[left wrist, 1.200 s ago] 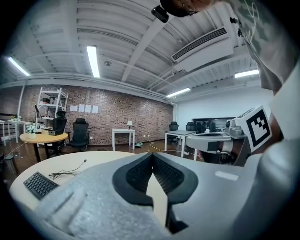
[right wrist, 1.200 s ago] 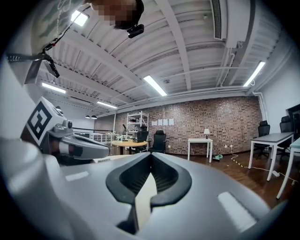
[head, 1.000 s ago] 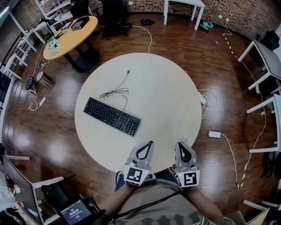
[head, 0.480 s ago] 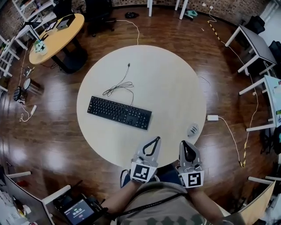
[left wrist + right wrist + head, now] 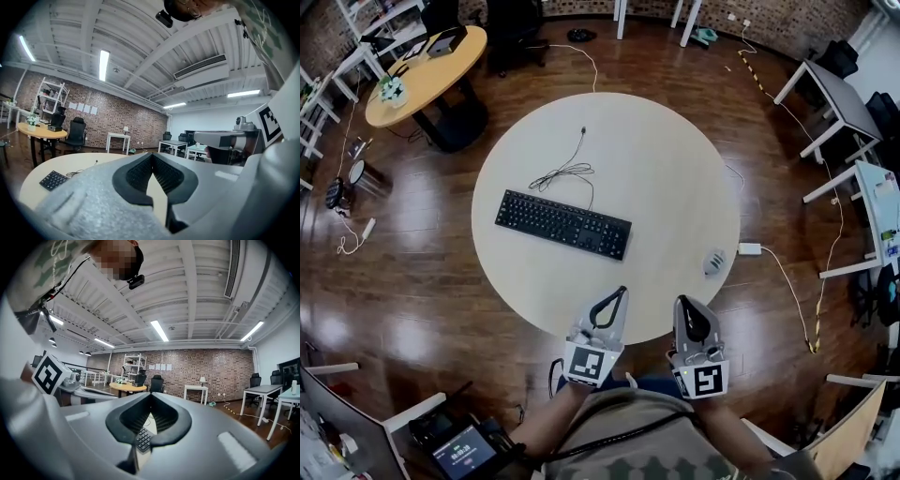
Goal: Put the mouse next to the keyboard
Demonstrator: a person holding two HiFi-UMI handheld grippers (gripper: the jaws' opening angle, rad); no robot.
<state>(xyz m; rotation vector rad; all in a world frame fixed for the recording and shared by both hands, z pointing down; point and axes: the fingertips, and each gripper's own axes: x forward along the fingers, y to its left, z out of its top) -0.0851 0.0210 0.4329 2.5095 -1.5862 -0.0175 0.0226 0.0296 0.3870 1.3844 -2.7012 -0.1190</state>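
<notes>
Here, left gripper (image 5: 622, 292) and right gripper (image 5: 682, 302): jaws fully closed, nothing held.
Both hover at near bench (image 5: 656, 150) edge; mouse (image 5: 713, 262) well apart from keyboard (image 5: 563, 224).

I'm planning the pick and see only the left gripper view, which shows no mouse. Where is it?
Observer: In the head view, the small grey mouse lies near the right edge of the round pale table, ahead and to the right of the right claw.
Operator: Is it close to the keyboard?
Observer: No. The black keyboard lies left of the table's middle, well apart from the mouse, with bare tabletop between them.
Operator: Is the right claw holding anything?
Observer: No. The right gripper view shows its jaws together with nothing gripped.
</notes>
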